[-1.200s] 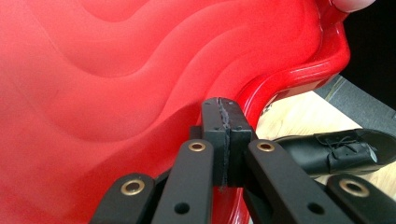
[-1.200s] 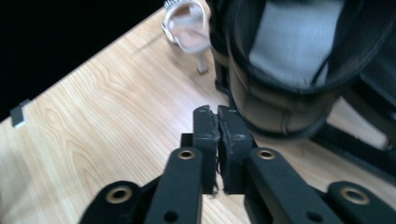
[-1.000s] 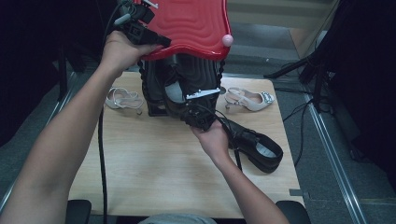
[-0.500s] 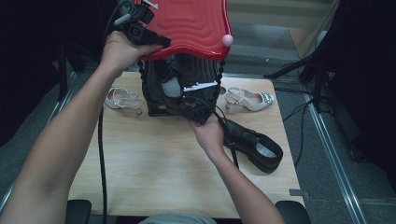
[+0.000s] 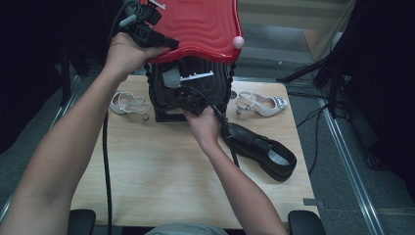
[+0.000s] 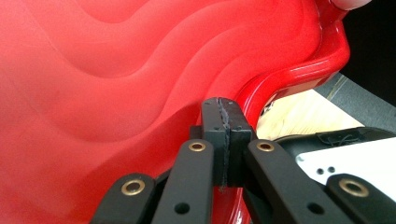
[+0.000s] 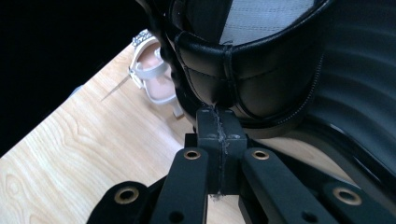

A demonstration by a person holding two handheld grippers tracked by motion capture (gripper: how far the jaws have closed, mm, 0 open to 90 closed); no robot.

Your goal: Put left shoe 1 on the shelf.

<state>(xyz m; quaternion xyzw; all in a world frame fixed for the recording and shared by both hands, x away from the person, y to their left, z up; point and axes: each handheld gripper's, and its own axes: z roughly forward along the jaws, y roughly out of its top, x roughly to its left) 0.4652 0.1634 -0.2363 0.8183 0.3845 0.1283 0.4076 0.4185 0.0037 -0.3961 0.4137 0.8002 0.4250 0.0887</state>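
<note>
Right now my right gripper point(image 7: 219, 116) has its jaws pressed together, and their tips touch the padded heel collar of the shoe point(image 7: 261, 60). I cannot tell whether they nip a bit of that collar or merely push on it. The shoe sits straight ahead of the tips and slightly above them, heel towards me. Its long axis runs away from the fingers into the case point(image 5: 215, 93), so I judge that any further push has to go along that line, deeper inside. This hand is clearly the nearer one. My left gripper point(image 6: 223, 105) is up at the rim of the lid point(image 6: 116, 70), jaws also closed with nothing visible between them, lying against the red wavy face to keep it raised over the opening. Outside the case, a second shoe point(image 5: 259, 149) lies on the table point(image 5: 161, 181) just right of my right wrist, with pale sandals point(image 5: 262, 104) near the case on both sides.
</note>
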